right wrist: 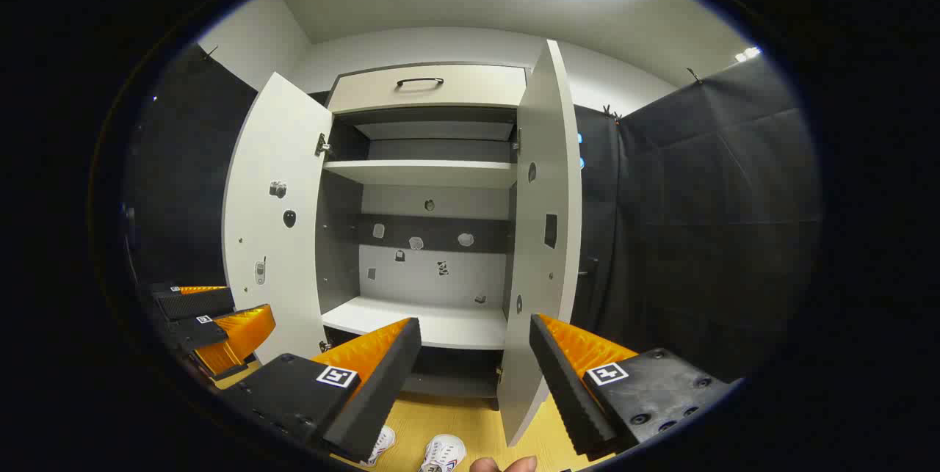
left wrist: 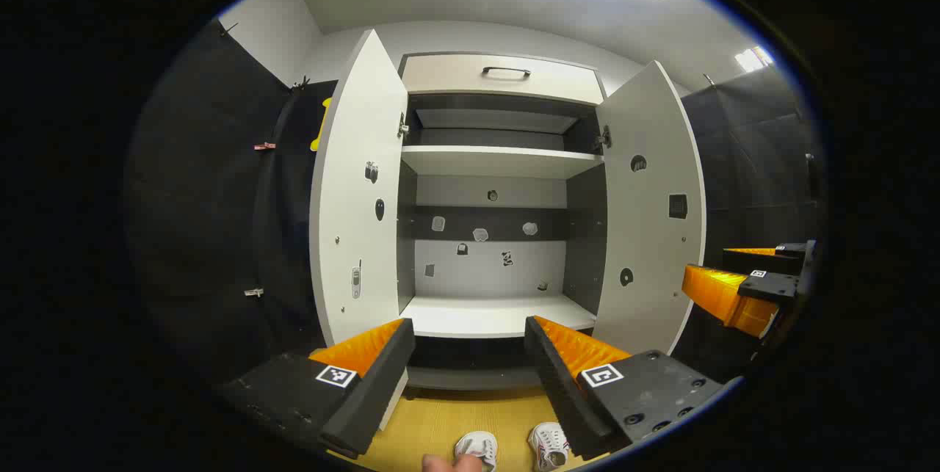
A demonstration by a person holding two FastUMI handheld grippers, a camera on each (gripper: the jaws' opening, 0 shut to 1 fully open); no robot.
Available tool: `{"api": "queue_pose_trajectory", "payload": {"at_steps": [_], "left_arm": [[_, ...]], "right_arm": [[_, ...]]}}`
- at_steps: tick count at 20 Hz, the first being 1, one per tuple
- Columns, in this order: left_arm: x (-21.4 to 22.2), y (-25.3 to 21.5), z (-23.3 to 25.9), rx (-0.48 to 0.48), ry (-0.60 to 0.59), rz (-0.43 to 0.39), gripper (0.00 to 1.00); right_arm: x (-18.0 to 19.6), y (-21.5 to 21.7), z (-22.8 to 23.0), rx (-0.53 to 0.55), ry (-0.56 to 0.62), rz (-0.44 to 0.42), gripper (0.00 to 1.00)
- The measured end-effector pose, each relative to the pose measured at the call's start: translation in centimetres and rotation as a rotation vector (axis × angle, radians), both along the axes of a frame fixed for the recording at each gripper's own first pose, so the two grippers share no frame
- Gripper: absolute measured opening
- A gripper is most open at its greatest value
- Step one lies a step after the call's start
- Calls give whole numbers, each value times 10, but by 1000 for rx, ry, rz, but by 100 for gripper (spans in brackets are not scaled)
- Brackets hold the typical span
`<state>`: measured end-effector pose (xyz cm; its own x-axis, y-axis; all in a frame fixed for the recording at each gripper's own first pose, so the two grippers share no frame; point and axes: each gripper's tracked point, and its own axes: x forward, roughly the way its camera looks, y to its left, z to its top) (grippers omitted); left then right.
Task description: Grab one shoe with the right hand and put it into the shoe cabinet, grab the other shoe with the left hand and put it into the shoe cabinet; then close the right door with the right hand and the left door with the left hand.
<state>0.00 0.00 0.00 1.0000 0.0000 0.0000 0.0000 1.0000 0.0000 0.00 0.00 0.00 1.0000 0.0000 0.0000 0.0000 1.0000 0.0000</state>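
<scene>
**Both shoes on the floor, both grippers empty above them**

Nearest the lens in the right gripper view, the right gripper has its 2 fingers spread wide with nothing between them. Below it, at the bottom edge, 2 white sneakers sit side by side on the yellow floor: the right shoe and the left shoe. Their toes seem to point toward the shoe cabinet, so the long axes run roughly along the gripper's line of sight. The left gripper is likewise wide open and empty.

Both shoes lie below and in front of the tools, short of the cabinet's lower shelf, so I judge the first grab not yet made; the right hand must drop steeply. The right door and left door stand open.
</scene>
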Motion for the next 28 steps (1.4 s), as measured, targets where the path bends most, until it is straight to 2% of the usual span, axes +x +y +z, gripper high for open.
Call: {"api": "queue_pose_trajectory", "payload": {"at_steps": [19,23,28], "left_arm": [[-2,3,5,11,-12,20,95],[-2,13,4,31,-20,39,95],[-4,24,-7,43,-24,61,95]], "right_arm": [[2,11,-11,2,32,17,97],[-1,24,-56,37,142,60,98],[-12,45,-137,99,317,118,98]]}}
